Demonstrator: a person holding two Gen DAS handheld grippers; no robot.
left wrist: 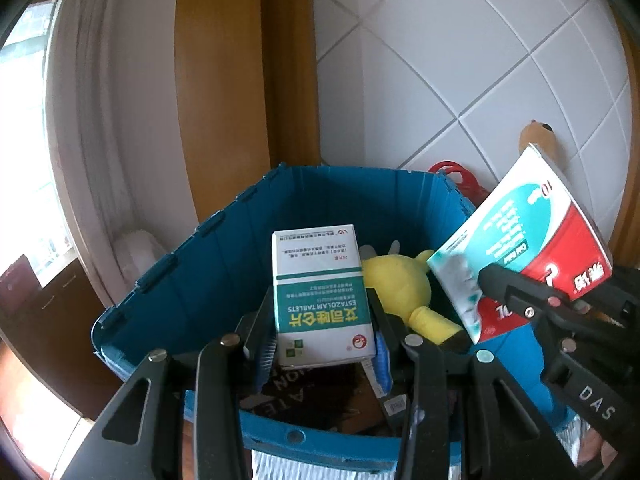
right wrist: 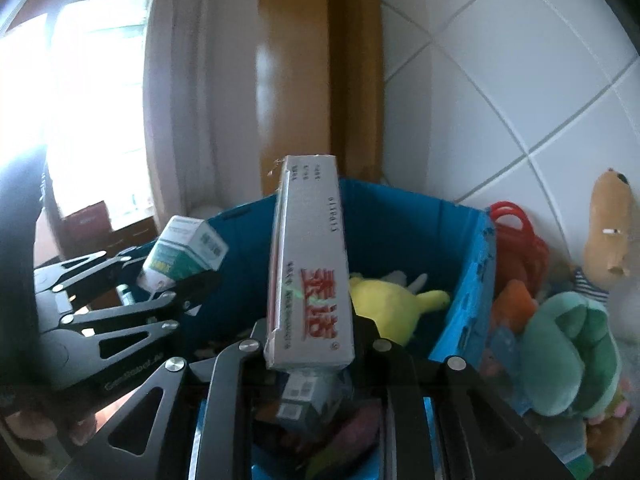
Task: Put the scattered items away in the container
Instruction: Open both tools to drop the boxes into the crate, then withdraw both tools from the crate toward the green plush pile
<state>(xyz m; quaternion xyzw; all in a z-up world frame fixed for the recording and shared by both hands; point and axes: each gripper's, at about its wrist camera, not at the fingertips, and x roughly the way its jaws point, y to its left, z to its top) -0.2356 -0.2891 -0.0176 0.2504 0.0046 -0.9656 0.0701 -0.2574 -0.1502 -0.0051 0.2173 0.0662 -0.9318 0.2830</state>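
My left gripper (left wrist: 320,300) is shut on a green and white tablet box (left wrist: 320,292), held upright over the blue bin (left wrist: 208,220). My right gripper (right wrist: 312,324) is shut on a flat box (right wrist: 308,280), seen edge-on with red characters. In the left wrist view that box (left wrist: 532,248) shows a red, teal and white face, tilted over the bin's right side, with the right gripper (left wrist: 492,280) at its lower corner. From the right wrist the left gripper (right wrist: 176,280) and its box (right wrist: 184,252) appear at the left. A yellow plush (left wrist: 400,284) lies inside the bin.
The bin (right wrist: 400,224) stands in a corner between a wooden door frame (left wrist: 224,80) and a white tiled wall (left wrist: 480,60). Right of it crowd a green plush (right wrist: 568,352), a brown plush (right wrist: 608,232) and a red basket (right wrist: 516,232). A small box (right wrist: 308,396) lies in the bin.
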